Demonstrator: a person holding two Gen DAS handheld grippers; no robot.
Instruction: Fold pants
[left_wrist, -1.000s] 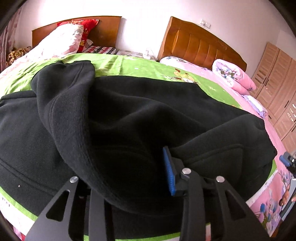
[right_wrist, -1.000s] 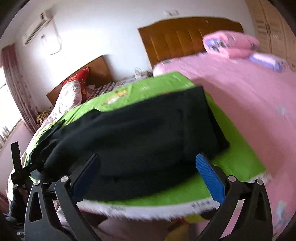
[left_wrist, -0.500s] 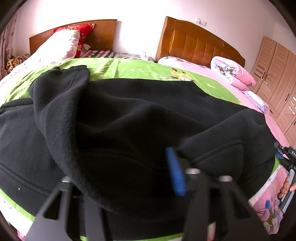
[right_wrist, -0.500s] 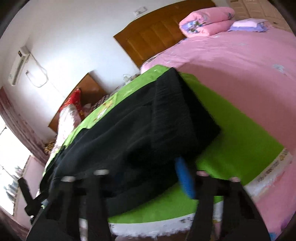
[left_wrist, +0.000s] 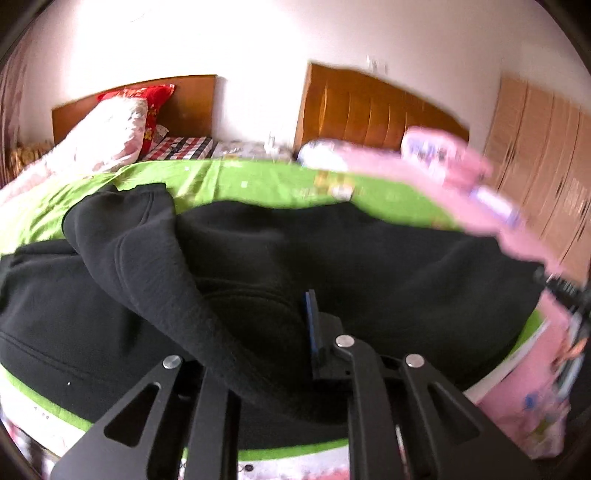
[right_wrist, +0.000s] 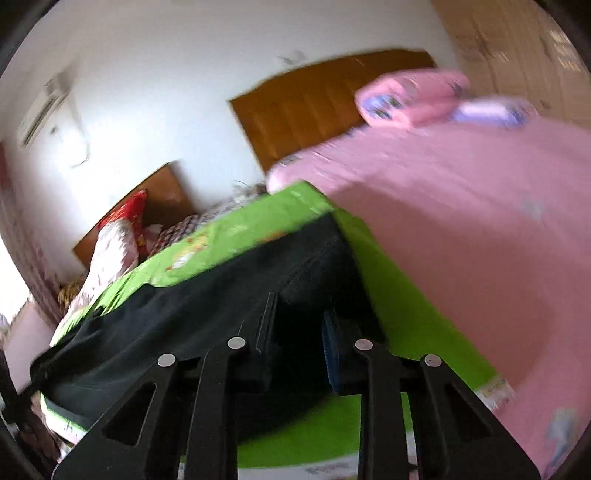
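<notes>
Black pants (left_wrist: 369, 266) are spread across the green sheet (left_wrist: 258, 181) on the bed. Left claw (left_wrist: 280, 332), at 6 o'clock, is clamped on a raised fold of the pants. Right claw (right_wrist: 299, 332), its jaws just closing, is pinched on the pants' edge at 6 o'clock.

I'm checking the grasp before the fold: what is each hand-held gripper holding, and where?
Both hold the black pants: the left hand-held gripper pinches a raised fold near the front edge; the right hand-held gripper, just closed, pinches the front edge.

no readable text, faint print on bedsheet (right_wrist: 495, 391) edge illegible
</notes>
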